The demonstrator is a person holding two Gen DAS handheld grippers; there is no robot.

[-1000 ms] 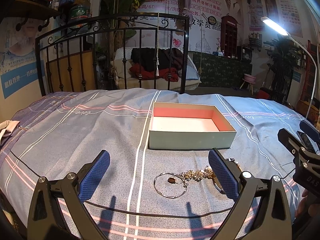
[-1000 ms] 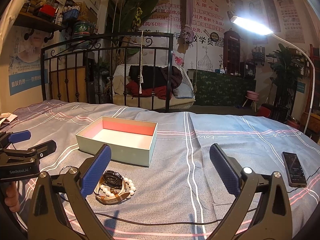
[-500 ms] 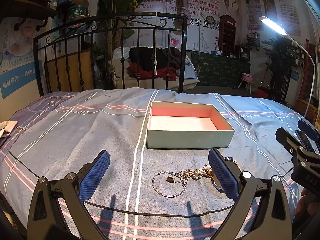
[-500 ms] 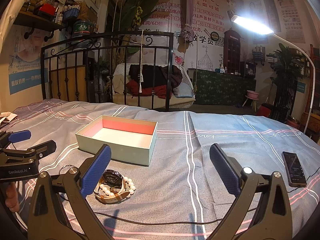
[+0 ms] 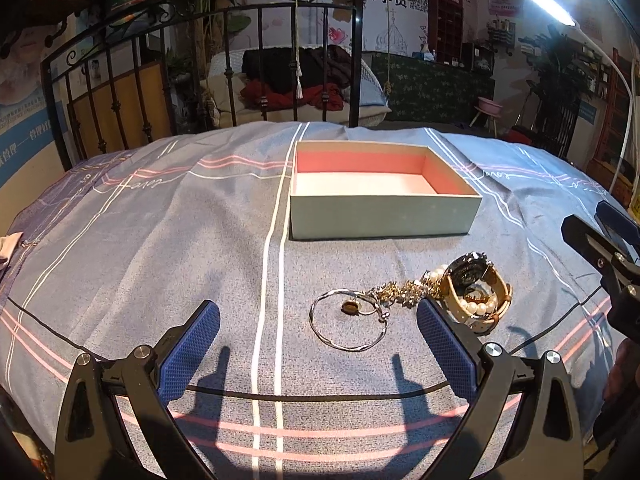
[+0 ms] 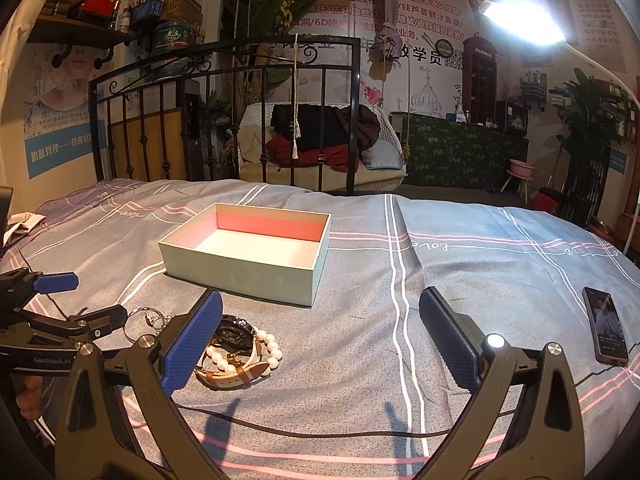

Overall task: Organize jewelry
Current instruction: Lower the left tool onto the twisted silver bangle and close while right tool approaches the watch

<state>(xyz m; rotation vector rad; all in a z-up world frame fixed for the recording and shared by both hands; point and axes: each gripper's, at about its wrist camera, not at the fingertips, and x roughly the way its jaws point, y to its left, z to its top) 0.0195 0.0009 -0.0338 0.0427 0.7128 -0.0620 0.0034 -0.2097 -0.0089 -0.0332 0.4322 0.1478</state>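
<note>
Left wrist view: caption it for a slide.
Open left claw hovers over a silver bangle, chain and watch before an empty box.

- Left wrist view: low over the bedspread, near the box [image 5: 384,190], facing its long side squarely.
- Right wrist view: right of that, facing the box [image 6: 248,254] corner-on.
- Shared: box, watch [image 5: 474,288] [image 6: 236,338].

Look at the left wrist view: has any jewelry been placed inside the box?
No, the box shows only its bare white floor.

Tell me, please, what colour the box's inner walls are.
Pink inside the box, clearest in the left wrist view.
</note>
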